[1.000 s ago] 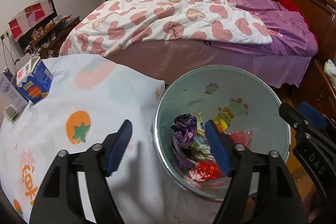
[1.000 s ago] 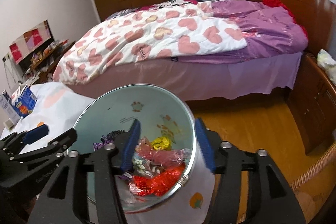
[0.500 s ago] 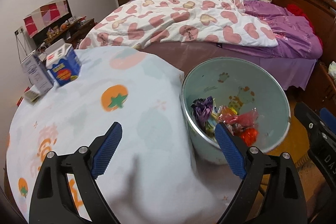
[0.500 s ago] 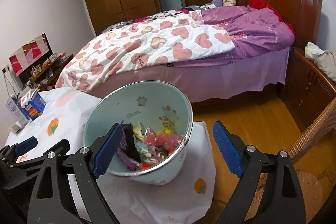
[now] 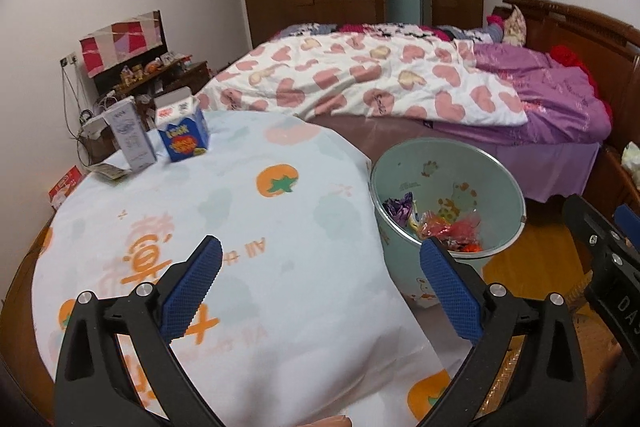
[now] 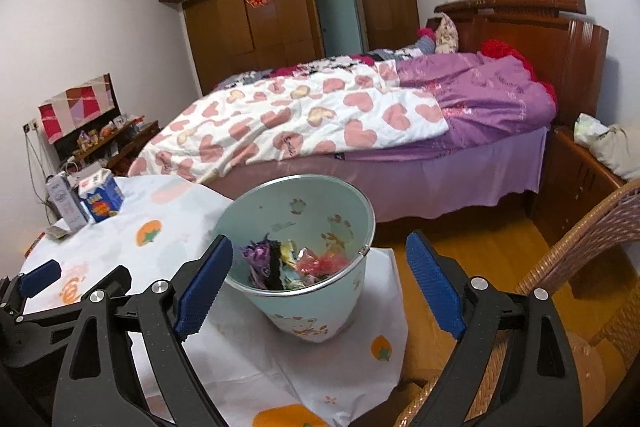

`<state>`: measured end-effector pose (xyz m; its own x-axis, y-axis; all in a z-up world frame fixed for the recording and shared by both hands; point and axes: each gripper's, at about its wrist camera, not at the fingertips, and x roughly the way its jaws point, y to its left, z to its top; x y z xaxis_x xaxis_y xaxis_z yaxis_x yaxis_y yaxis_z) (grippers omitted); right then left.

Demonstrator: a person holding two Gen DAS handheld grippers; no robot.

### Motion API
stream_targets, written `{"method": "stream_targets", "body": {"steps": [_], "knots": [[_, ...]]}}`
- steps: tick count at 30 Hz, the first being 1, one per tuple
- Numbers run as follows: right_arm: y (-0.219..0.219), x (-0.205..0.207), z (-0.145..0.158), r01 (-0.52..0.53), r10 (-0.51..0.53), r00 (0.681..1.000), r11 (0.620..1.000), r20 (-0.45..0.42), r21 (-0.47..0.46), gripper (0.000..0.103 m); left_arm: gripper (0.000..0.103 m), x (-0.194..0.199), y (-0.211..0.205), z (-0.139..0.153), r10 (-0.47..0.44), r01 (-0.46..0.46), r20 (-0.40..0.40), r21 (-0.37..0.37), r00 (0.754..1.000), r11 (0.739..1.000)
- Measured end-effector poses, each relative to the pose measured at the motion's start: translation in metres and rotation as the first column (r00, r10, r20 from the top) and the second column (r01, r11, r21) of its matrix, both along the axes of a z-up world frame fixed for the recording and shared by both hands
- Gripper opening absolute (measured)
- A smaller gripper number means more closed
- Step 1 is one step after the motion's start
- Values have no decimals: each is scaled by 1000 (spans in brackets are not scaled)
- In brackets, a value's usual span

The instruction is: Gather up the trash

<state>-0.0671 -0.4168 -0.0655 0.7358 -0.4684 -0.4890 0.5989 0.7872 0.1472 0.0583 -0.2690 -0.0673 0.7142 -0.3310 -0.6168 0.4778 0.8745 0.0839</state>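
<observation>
The trash (image 6: 296, 263) lies inside the bin (image 6: 320, 311), beside the desk (image 5: 240, 211). The left gripper (image 5: 320, 293) is opening, holding nothing. The right gripper (image 6: 320, 287) is wide apart and empty, near the bin.

A pale green round waste bin (image 6: 320, 301) with cartoon animal prints and a shiny metal rim stands upright at the centre of the right wrist view, and right of centre in the left wrist view (image 5: 436, 167). Inside it lies a heap of crumpled shiny wrappers (image 6: 298, 263), purple, yellow, pink and red, filling the lower part of the bin (image 5: 436, 223).
</observation>
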Motion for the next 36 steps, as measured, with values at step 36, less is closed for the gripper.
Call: {"method": "stream_targets", "body": {"steps": [36], "knots": [[23, -33, 41, 7, -1, 998, 996, 70, -94, 90, 97, -43, 15, 45, 45, -44, 135, -15, 990, 999]]}}
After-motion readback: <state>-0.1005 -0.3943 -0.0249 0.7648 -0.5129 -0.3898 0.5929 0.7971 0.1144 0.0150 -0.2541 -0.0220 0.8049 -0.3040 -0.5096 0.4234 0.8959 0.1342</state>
